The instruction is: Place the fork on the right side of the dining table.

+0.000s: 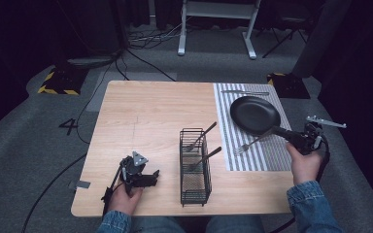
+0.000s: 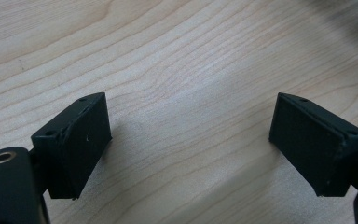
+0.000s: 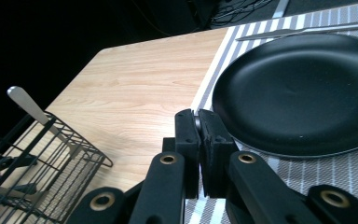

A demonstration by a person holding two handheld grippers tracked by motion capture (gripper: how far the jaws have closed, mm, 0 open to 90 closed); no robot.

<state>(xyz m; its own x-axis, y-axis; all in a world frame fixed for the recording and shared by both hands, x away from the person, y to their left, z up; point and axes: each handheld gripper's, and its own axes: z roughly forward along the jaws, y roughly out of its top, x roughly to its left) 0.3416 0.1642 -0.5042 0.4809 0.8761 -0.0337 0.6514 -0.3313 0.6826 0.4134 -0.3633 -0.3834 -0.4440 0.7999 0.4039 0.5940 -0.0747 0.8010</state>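
"Grippers first: how did yours stand?"

"On my right gripper (image 3: 198, 119) the two jaws were pressed flat together, pad against pad. I could make out nothing caught between them (a pale sliver showed in the seam, most likely the mat behind)."

"And where was it?"

"Low over the near right part of the table (image 1: 145, 111), pointing at the black plate (image 1: 255, 114). The tips sat just beside the plate's near rim; whether they touched it I could not tell."

"Where did the plate lie?"

"On the striped mat (image 1: 252, 160), at the right side of the table, toward the mat's far end. A knife (image 1: 245, 92) lay across the mat beyond it, and a fork (image 1: 248, 144) lay slanted on the stripes just on the near side of it, its tines toward me."

"Your other hand?"

"My left gripper (image 2: 189, 135) had its jaws spread wide, with only bare wood between the pads. It was close over the near left part of the table, well apart from the plate (my hand was wrapped around its body)."

"Anything between the two?"

"A black wire basket (image 1: 194, 194) stood on the wood just left of the mat, its long side running away from me. Two pieces of cutlery (image 1: 206, 130) leaned in it, handles sticking up and tilted to the right."
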